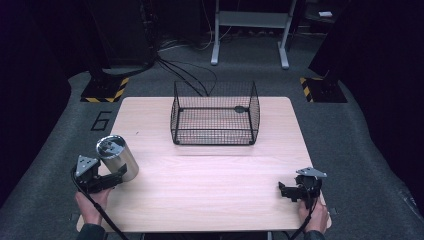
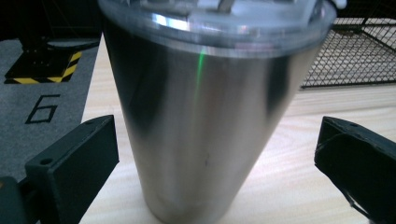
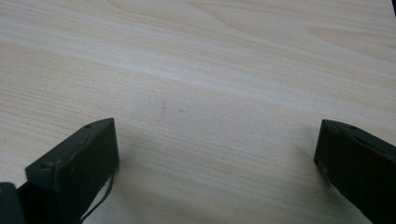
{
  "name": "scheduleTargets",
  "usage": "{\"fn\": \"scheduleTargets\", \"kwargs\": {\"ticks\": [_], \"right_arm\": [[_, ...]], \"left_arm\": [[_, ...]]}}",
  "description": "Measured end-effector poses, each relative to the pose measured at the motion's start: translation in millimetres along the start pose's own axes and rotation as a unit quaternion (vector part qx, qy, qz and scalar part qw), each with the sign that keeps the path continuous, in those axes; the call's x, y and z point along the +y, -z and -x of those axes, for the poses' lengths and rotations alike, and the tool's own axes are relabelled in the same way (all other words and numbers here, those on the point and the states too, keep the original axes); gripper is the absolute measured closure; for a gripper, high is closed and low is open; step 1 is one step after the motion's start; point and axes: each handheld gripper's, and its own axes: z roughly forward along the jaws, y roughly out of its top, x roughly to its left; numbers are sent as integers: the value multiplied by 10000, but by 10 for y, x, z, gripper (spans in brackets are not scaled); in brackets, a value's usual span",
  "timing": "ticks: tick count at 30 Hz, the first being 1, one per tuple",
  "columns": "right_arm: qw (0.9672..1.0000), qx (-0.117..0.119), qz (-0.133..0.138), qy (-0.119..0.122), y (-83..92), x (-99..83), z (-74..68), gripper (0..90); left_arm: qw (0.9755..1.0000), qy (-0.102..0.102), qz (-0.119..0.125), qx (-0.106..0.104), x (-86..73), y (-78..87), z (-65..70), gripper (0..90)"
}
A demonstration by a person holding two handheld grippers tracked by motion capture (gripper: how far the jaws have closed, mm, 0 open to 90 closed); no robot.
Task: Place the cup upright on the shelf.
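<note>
Steel tumbler (image 1: 118,157) upright on tabletop (image 1: 210,180), between my left gripper (image 1: 111,179) jaws, spread wide, untouched; right gripper (image 1: 289,191) jaws apart.

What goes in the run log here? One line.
left gripper open around steel tumbler | right gripper open, idle | wire basket behind

right gripper (image 3: 217,154) sits low over the pale wooden table (image 3: 210,70), jaws spread wide, nothing between them but bare woodgrain. a faint dark scuff (image 3: 163,108) marks the boards just ahead of the left jaw.
</note>
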Motion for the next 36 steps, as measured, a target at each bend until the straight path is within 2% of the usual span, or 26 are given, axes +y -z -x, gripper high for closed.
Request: {"fn": "scheduleTargets", "kwargs": {"ticks": [15,26,36], "right_arm": [[10000,0,0,1,0,0,0,0],[10000,-2,3,2,0,0,0,0],[10000,-1,3,1,0,0,0,0]], "left_arm": [[9998,86,183,5,138,-115,-60,0],[9994,103,318,-39,208,-188,-50,0],[9992,31,386,30,234,-262,-37,0]]}}
